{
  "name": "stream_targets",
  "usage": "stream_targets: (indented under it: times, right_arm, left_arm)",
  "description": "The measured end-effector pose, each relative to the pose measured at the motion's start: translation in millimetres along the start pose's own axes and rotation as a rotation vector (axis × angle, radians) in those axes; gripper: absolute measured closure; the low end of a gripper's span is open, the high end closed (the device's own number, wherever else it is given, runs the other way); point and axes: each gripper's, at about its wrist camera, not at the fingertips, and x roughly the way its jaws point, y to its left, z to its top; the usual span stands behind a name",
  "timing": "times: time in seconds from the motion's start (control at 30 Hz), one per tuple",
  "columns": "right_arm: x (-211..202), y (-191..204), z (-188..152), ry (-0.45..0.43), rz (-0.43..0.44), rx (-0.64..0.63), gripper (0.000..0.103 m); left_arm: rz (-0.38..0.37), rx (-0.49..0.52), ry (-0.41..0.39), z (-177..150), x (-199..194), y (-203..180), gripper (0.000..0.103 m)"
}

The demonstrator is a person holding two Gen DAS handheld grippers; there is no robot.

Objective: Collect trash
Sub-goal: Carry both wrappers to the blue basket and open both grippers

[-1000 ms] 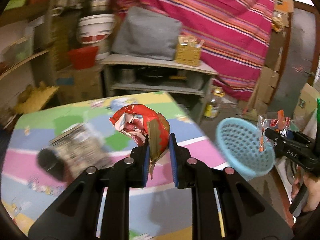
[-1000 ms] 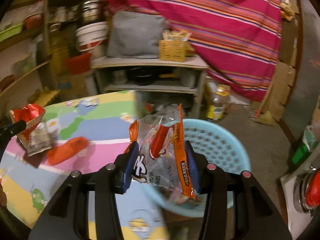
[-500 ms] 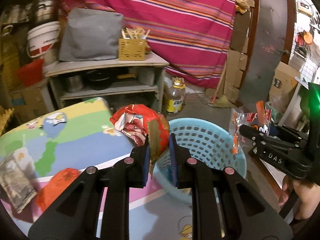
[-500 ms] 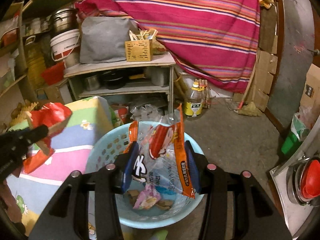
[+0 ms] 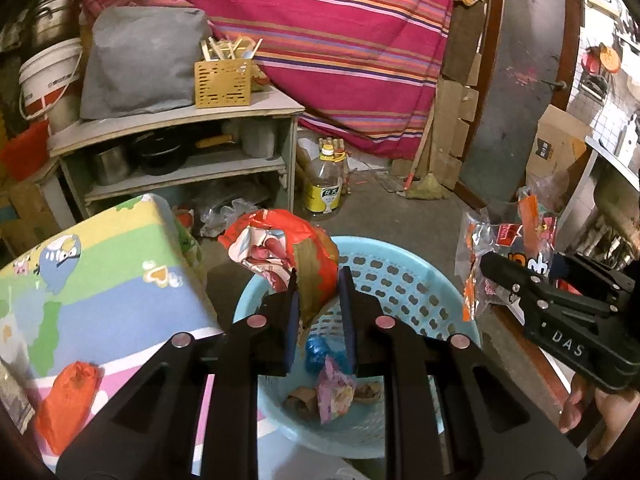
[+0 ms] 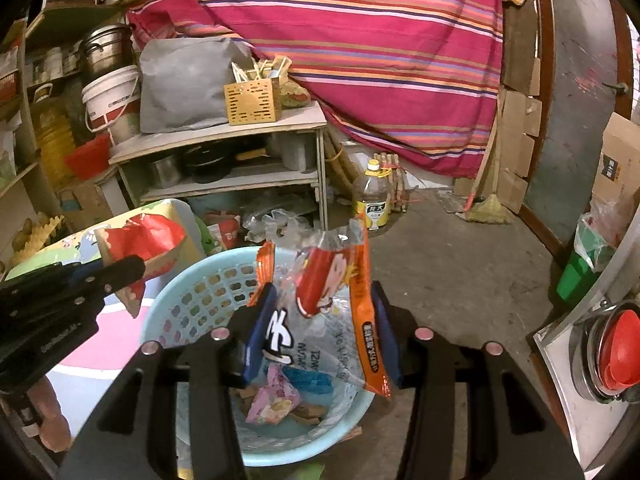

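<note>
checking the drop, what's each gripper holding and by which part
Left gripper: red wrapper, by its lower edge, jaws just opening. Right gripper: clear snack bag, across its middle.

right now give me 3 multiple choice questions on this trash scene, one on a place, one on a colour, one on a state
1. Where is the oil bottle?
A. on the floor by the shelf unit
B. in the basket
C. on the play mat

2. What colour is the basket?
A. red
B. light blue
C. black

3. What does the right hand-held gripper hold?
A. nothing
B. a bucket
C. a clear snack bag with orange edges

Key: 1 A, it stands on the concrete by the shelf leg. 2 B, its perforated wall is pale blue. 3 C, both pads press the bag above the basket.
</note>
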Motion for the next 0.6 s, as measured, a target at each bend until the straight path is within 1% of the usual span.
stream_targets:
  times: [0.03, 0.1, 0.2, 0.3, 0.4, 0.43, 0.5, 0.53, 0.57, 0.6]
  right_arm:
    - [0.1, -1.5, 0.3, -0.001, -0.001, 0.003, 0.056]
    - [-0.1, -3.3, 1.0, -0.002, -0.004, 0.015, 0.056]
    - [0.2, -7.3, 2.2, -0.003, -0.009, 0.025, 0.056]
    - [1.1, -7.4, 1.2, -0.001, -0.006, 0.026, 0.056]
    - [4.4, -2.3, -1.0, 0.008, 0.005, 0.02, 0.056]
    - [6.8, 0.3, -1.5, 0.011, 0.009, 0.019, 0.054]
    - [11.6, 6.4, -3.3, 0.016, 0.016, 0.021, 0.053]
    - [13.2, 9.2, -3.9, 0.017, 0.02, 0.022, 0.049]
    - [15.0, 11.1, -4.9, 0.017, 0.022, 0.027, 0.037]
    - [17.5, 12.7, -6.0, 0.015, 0.017, 0.039, 0.03]
  left_arm:
    - [0.003, 0.005, 0.002, 1.0, 0.8, -1.8, 0.075]
    - [0.013, 0.011, -0.007, 2.2, -1.6, -3.6, 0.048]
    - [0.043, 0.018, -0.039, 1.6, -10.4, -4.0, 0.031]
    - [0.071, 0.014, -0.051, 2.3, -16.5, 2.2, 0.023]
    - [0.094, 0.003, -0.058, 2.3, -24.0, 10.9, 0.018]
    - [0.105, 0.002, -0.062, 2.0, -26.7, 14.0, 0.017]
    - [0.131, -0.002, -0.074, -0.1, -33.9, 21.1, 0.012]
    - [0.139, -0.005, -0.076, -0.7, -36.5, 24.3, 0.011]
    - [0.146, -0.008, -0.078, -2.0, -40.2, 27.9, 0.01]
    - [0.148, -0.009, -0.079, -2.3, -42.9, 30.9, 0.01]
